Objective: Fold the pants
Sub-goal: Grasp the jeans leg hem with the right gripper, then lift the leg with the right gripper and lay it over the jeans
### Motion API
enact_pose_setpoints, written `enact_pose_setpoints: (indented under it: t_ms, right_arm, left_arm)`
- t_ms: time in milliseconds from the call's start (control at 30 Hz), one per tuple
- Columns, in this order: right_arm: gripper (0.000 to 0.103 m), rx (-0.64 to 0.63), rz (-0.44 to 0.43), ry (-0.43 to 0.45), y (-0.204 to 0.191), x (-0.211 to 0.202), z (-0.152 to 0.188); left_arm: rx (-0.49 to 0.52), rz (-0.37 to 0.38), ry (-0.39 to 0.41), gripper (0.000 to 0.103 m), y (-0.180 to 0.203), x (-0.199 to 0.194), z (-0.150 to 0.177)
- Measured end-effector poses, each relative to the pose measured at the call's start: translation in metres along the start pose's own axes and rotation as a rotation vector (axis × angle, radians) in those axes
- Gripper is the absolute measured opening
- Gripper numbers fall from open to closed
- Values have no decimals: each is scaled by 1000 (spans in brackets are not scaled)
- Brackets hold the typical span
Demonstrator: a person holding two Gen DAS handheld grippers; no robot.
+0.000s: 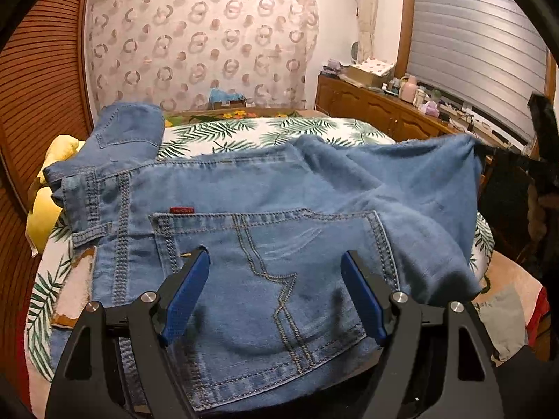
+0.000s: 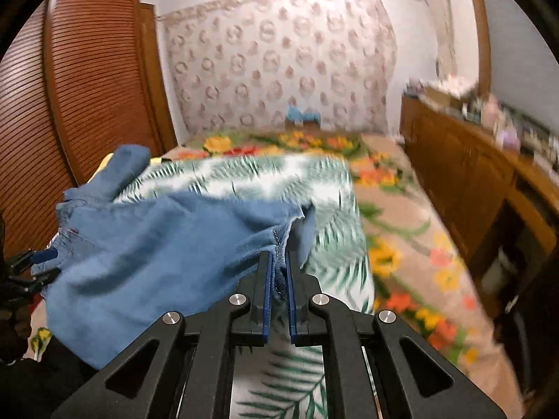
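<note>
Light blue jeans [image 1: 265, 209] lie across a bed with a palm-leaf sheet [image 1: 223, 132]. Their back pocket and waistband face the left wrist view. My left gripper [image 1: 276, 262] hovers over that pocket, open, its blue pads apart and nothing between them. In the right wrist view my right gripper [image 2: 278, 255] is shut on a bunched edge of the jeans [image 2: 167, 255], lifting the cloth off the sheet [image 2: 265, 178]. From the left wrist view the same raised edge [image 1: 468, 146] stretches up to the right, where the dark shape of the right gripper [image 1: 541, 122] shows.
A wooden slatted wardrobe [image 1: 38, 80] stands on the left and a wooden sideboard [image 1: 380, 104] with clutter on the right. A yellow cushion [image 1: 49, 206] lies by the jeans' left end. A floral blanket [image 2: 412, 244] covers the bed's right side.
</note>
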State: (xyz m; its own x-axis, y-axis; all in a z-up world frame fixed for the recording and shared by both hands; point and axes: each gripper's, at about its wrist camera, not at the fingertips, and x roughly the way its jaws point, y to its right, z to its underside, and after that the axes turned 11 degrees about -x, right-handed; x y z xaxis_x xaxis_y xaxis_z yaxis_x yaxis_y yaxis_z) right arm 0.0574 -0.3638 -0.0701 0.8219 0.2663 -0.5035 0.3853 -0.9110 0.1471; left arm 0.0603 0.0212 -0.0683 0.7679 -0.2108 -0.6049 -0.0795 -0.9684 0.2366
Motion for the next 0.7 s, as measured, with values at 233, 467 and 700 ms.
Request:
enact_pose_setpoints:
  t_ms: [233, 467, 700]
  right_arm:
    - [6, -85, 122, 103, -1, -36, -54]
    - [6, -37, 181, 65, 22, -31, -54]
    - [6, -46, 101, 92, -11, -34, -76]
  left_arm:
    - [-7, -4, 47, 79, -6, -21, -9]
    - [-14, -9, 68, 79, -14, -29, -15]
    - [-23, -11, 75, 79, -17, -31, -18]
